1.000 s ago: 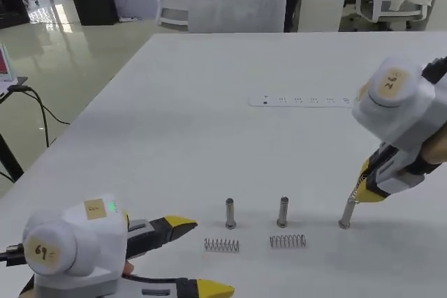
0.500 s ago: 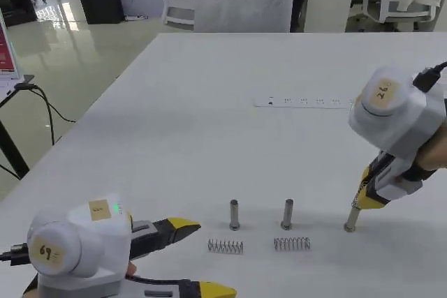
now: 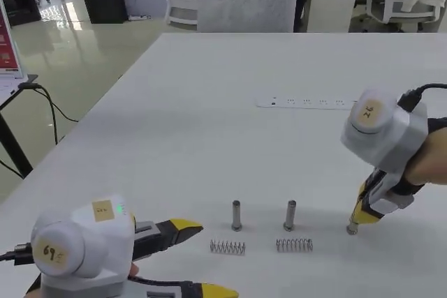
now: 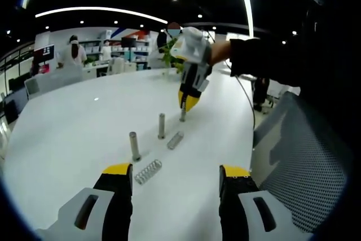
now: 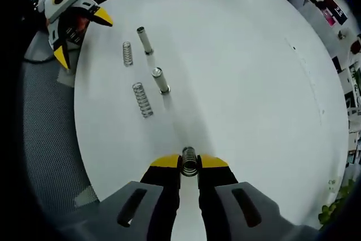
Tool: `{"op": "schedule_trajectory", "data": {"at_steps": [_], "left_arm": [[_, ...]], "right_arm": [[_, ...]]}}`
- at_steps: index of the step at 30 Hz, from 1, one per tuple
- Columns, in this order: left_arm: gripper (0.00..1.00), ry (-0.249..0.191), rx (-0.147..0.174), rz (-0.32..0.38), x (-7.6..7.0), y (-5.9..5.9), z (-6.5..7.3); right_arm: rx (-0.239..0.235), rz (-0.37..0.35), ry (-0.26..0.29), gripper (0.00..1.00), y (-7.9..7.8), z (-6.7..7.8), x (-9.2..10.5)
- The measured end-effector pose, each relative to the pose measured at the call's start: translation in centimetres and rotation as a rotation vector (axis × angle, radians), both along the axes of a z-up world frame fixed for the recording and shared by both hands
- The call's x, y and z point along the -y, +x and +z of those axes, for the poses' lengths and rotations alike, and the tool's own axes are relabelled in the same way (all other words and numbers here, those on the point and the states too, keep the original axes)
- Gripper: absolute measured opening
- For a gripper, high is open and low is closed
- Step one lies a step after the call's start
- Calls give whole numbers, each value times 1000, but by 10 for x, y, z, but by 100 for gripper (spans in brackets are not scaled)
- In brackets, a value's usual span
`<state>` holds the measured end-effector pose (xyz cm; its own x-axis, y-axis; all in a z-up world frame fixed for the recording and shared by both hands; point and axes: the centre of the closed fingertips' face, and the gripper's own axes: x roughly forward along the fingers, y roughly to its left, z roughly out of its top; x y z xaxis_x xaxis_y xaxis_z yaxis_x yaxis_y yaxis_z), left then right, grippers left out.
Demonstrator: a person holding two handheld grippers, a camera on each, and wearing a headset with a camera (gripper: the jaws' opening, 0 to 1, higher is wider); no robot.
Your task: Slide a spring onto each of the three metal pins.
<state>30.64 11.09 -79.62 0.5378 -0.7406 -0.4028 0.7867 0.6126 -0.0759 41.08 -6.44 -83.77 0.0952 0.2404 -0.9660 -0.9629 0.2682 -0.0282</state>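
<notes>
In the head view, the white table [image 3: 209, 102] carries the left pin [image 3: 237, 215] and the middle pin [image 3: 290, 215], both upright. The left spring [image 3: 228, 247] and right spring [image 3: 294, 245] lie flat just in front of them. The right gripper [image 3: 364, 213] points down onto the third pin [image 3: 352, 228], of which just the foot shows. The left gripper [image 3: 206, 257] hangs low by the table's near edge. The left gripper view has its own jaws wide apart, aimed along the row of pins. In the right gripper view the jaws are clamped on the third spring [image 5: 189, 162], seen end-on between the yellow tips.
</notes>
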Motion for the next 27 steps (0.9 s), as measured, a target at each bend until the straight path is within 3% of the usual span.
{"op": "schedule_trajectory", "data": {"at_steps": [11,27], "left_arm": [[57,3,-3,-1,0,-1,-2],[57,11,-9,-7,2,-2,-3]], "right_arm": [[-17,-5,-10,9,0,-17,1],[-10,0,-1,13,-3,-18,3]]}}
